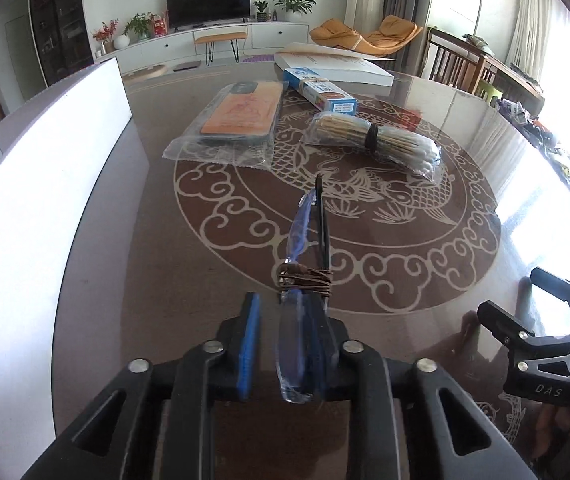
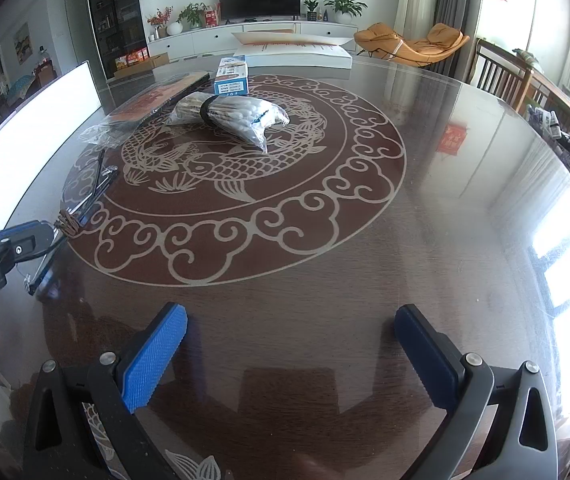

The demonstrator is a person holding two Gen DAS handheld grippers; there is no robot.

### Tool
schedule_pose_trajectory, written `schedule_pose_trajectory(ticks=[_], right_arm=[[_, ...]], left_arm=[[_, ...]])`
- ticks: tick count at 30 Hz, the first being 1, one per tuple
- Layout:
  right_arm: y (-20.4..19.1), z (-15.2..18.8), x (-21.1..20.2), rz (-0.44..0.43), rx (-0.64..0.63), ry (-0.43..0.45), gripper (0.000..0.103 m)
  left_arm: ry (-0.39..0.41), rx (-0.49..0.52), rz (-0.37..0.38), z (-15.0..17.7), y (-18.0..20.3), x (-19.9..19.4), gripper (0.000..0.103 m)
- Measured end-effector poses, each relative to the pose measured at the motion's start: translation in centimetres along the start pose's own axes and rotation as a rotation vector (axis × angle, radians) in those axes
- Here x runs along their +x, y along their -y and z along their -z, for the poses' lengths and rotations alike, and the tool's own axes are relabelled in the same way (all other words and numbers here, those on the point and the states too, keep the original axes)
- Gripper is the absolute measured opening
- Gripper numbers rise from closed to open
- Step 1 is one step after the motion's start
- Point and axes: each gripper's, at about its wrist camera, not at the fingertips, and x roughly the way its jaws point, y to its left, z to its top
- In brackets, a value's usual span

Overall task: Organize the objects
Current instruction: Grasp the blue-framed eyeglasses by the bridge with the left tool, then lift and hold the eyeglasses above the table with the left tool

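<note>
A slim blue-and-black bundle (image 1: pixel 309 240), tied with a brown cord and looking like folded spectacles, lies between the fingers of my left gripper (image 1: pixel 291 320). It rests against the right finger, and a gap shows beside the left pad (image 1: pixel 249 344), so the jaws stand open. In the right wrist view the bundle (image 2: pixel 85 204) stretches along the table at the far left, beside the left gripper (image 2: pixel 33 236). My right gripper (image 2: pixel 291 320) hovers wide open and empty over the near table; it also shows in the left wrist view as the right gripper (image 1: pixel 513 292).
On the dark glass table (image 2: pixel 365 280) lie a bag of cotton swabs (image 1: pixel 377 140), a blue carton (image 1: pixel 321 90), an orange item in a clear bag (image 1: pixel 237 116) and a flat white box (image 1: pixel 337 64). A white panel (image 1: pixel 37 184) runs along the left edge. Chairs stand at the right.
</note>
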Motion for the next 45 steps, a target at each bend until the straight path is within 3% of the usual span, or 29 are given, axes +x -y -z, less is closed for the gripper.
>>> schedule_pose_trajectory(ticks=[1, 2, 6, 11, 25, 28, 31, 36, 40, 42, 45], right_arm=[[0.0, 0.0, 0.0, 0.0, 0.0, 0.0, 0.103], [0.0, 0.0, 0.0, 0.0, 0.0, 0.0, 0.103], [0.0, 0.0, 0.0, -0.001, 0.001, 0.001, 0.103], [0.0, 0.1, 0.0, -0.001, 0.001, 0.001, 0.103], [0.0, 0.1, 0.0, -0.001, 0.001, 0.0, 0.103], [0.0, 0.1, 0.0, -0.001, 0.001, 0.001, 0.103], [0.0, 0.0, 0.0, -0.001, 0.001, 0.001, 0.103], [0.1, 0.1, 0.0, -0.001, 0.001, 0.001, 0.103], [0.0, 0.1, 0.0, -0.001, 0.001, 0.001, 0.103], [0.0, 0.1, 0.0, -0.001, 0.001, 0.001, 0.103], [0.0, 0.1, 0.0, 0.002, -0.004, 0.001, 0.103]], left_arm=[[-0.009, 0.005, -0.005, 0.0, 0.0, 0.3, 0.072], [0.001, 0.01, -0.004, -0.1, 0.1, 0.5, 0.079], [0.003, 0.04, 0.021, -0.3, 0.6, 1.7, 0.09], [0.018, 0.057, -0.001, -0.1, 1.0, 2.1, 0.102], [0.02, 0.052, 0.0, -0.1, 0.8, 2.3, 0.103], [0.05, 0.039, -0.013, -0.1, 0.5, 1.6, 0.103], [0.105, 0.023, -0.003, -0.2, -0.1, 0.0, 0.103], [0.055, -0.029, 0.063, -0.1, -1.0, -0.7, 0.103], [0.072, 0.051, 0.129, -0.5, 1.6, -1.5, 0.103], [0.039, 0.112, 0.141, -1.0, 3.6, -0.7, 0.103], [0.02, 0.192, 0.062, -1.4, 6.0, 0.8, 0.103]])
